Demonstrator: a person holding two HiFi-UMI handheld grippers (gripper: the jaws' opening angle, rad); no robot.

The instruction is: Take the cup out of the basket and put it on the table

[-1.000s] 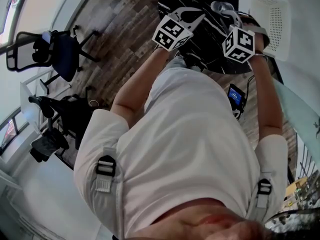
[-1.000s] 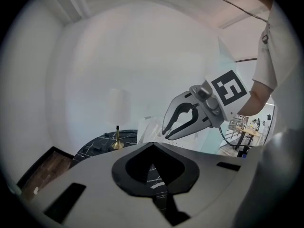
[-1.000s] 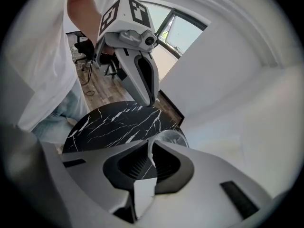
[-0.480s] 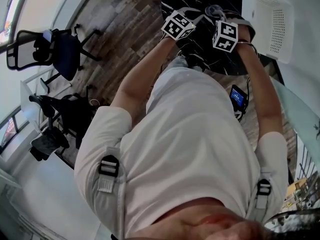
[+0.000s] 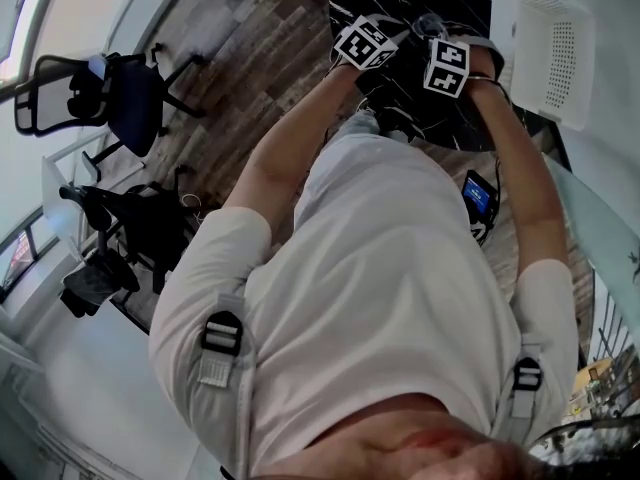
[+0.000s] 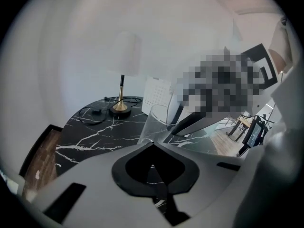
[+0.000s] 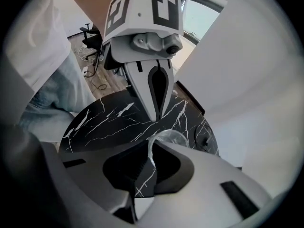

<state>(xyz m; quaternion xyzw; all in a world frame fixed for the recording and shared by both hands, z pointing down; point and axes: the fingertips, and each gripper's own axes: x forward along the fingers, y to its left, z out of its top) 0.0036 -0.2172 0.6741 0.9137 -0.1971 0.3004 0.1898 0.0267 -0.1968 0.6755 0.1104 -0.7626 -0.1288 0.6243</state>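
The cup (image 7: 170, 137) is clear and thin-walled, so probably light, slick and breakable. It is out of the basket (image 5: 548, 53) and low over the table (image 7: 102, 122). The right gripper (image 7: 149, 148) pinches its wall at the rim, one finger inside and one outside, which looks like a sound hold if kept gentle. The left gripper (image 6: 151, 142) is closed on nothing, with the cup just beyond its tips.
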